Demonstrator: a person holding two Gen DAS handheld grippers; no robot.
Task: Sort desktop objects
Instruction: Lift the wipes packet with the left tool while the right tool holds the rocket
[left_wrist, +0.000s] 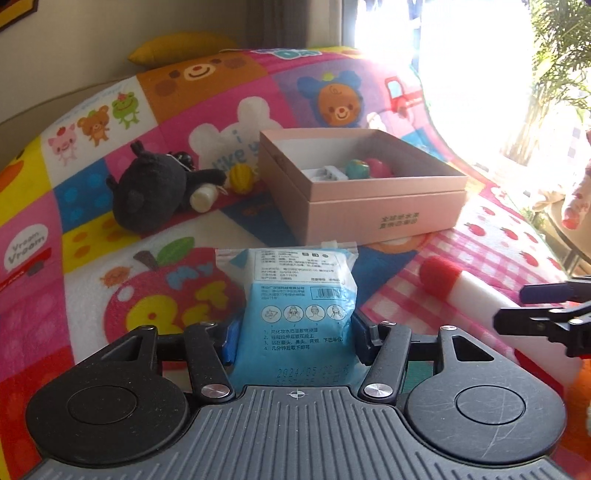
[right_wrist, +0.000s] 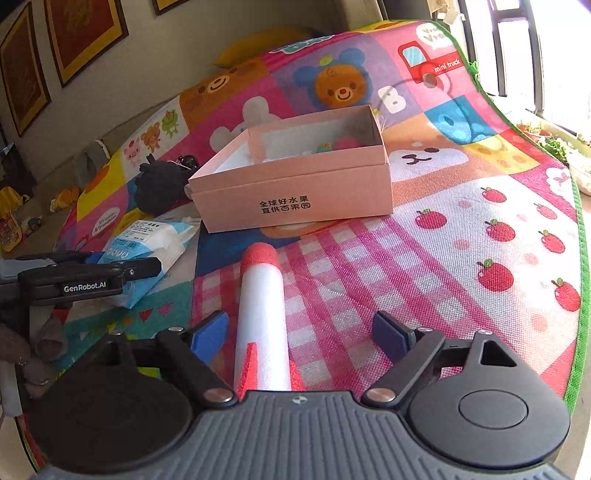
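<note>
A blue and white sealed packet (left_wrist: 299, 295) lies on the colourful play mat, and my left gripper (left_wrist: 295, 343) is shut on its near end, both blue pads pressing its sides. From the right wrist view that packet (right_wrist: 147, 240) pokes out of the left gripper (right_wrist: 92, 273). A white foam rocket with a red tip (right_wrist: 262, 295) lies between the spread fingers of my right gripper (right_wrist: 299, 332), which is open and does not touch it. An open pink cardboard box (left_wrist: 369, 206) stands beyond both, holding a teal ball (left_wrist: 357, 169), a pink egg shape and a white piece.
A black plush toy (left_wrist: 151, 192), a small white bottle (left_wrist: 203, 197) and a yellow ribbed ball (left_wrist: 240, 177) lie left of the box. The mat's green-trimmed edge (right_wrist: 581, 295) runs along the right. A yellow cushion (left_wrist: 181, 46) sits behind the mat.
</note>
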